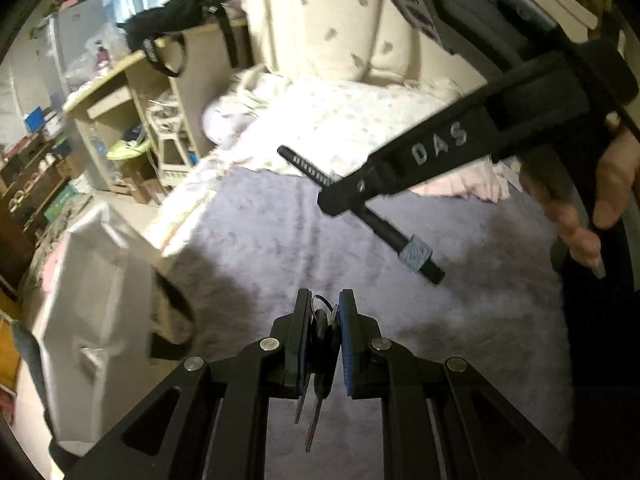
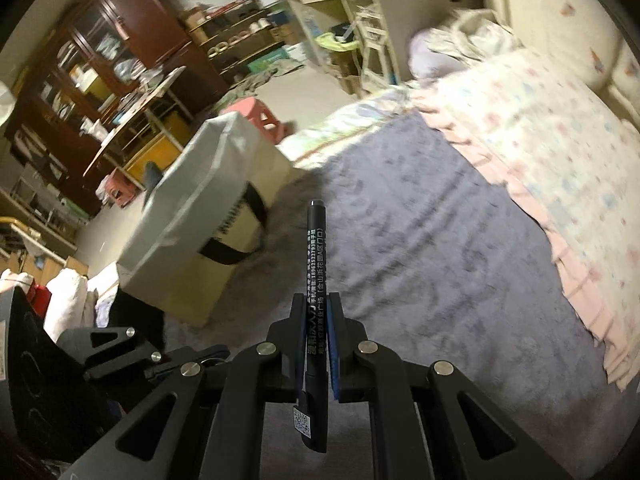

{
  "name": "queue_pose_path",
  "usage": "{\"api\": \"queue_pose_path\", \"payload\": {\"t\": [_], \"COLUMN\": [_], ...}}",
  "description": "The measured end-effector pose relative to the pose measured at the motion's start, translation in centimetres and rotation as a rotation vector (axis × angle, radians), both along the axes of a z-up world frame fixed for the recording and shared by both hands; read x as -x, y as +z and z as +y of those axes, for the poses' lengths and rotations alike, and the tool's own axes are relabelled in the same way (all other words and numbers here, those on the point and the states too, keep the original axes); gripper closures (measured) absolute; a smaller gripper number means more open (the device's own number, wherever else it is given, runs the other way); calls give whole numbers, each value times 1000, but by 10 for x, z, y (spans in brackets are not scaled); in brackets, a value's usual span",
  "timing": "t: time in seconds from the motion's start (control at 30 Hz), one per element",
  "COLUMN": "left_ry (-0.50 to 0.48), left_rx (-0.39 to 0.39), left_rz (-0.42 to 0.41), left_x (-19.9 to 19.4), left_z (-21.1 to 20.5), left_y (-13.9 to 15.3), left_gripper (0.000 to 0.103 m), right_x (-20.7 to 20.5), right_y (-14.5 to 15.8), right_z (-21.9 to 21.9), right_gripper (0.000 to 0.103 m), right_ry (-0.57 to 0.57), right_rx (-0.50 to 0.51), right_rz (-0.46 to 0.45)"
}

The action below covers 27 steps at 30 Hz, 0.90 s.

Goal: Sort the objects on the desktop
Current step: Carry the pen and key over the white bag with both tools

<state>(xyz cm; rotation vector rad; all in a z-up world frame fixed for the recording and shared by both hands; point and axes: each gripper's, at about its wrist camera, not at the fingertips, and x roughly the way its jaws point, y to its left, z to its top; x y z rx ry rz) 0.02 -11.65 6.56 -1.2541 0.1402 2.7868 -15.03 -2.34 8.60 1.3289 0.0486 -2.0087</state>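
Keys [image 1: 320,344] hang clamped between the blue pads of the left gripper [image 1: 324,312]; the key ring shows above the fingertips and the blades point down toward the grey blanket [image 1: 280,240]. Right gripper [image 2: 316,312] is clenched on a black pen [image 2: 316,264]; the pen's long axis runs along the fingers, capped end projecting forward past the tips, clip end trailing behind the pads. In the left wrist view the right gripper [image 1: 352,196] crosses the frame at upper right, held by a hand [image 1: 592,200], with the pen across its tip.

Destination, as judged: the open cream tote bag [image 2: 224,184] with black handles; it stands on the blanket forward and left of the right gripper, and at the left edge of the left wrist view, so the left gripper appears nearer. Both items hang clear above the blanket, well apart from the bag opening.

Legible writing: "DAS" on the right gripper's body; white Chinese print and a phone number along the pen barrel, not fully readable; a QR sticker near its clip.
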Motion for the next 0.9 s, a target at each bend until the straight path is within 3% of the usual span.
{"api": "queue_pose_path", "payload": {"t": [0.27, 0.43, 0.67, 0.9], "left_ry": [73, 153, 217, 273], "left_rx": [26, -10, -2, 18], "left_rz": [78, 81, 21, -8], "left_x": [-17, -28, -42, -46], "left_z": [-63, -118, -182, -226], "left_y": [58, 75, 53, 36], "left_gripper": [89, 89, 89, 89], "right_x": [-10, -11, -13, 8], "right_y": [47, 71, 63, 36], "right_z": [-85, -138, -223, -271], "right_gripper": [95, 95, 95, 95], "right_ry": [79, 112, 176, 162], "right_rx": [31, 43, 37, 70], "right_rz": [57, 106, 123, 62]}}
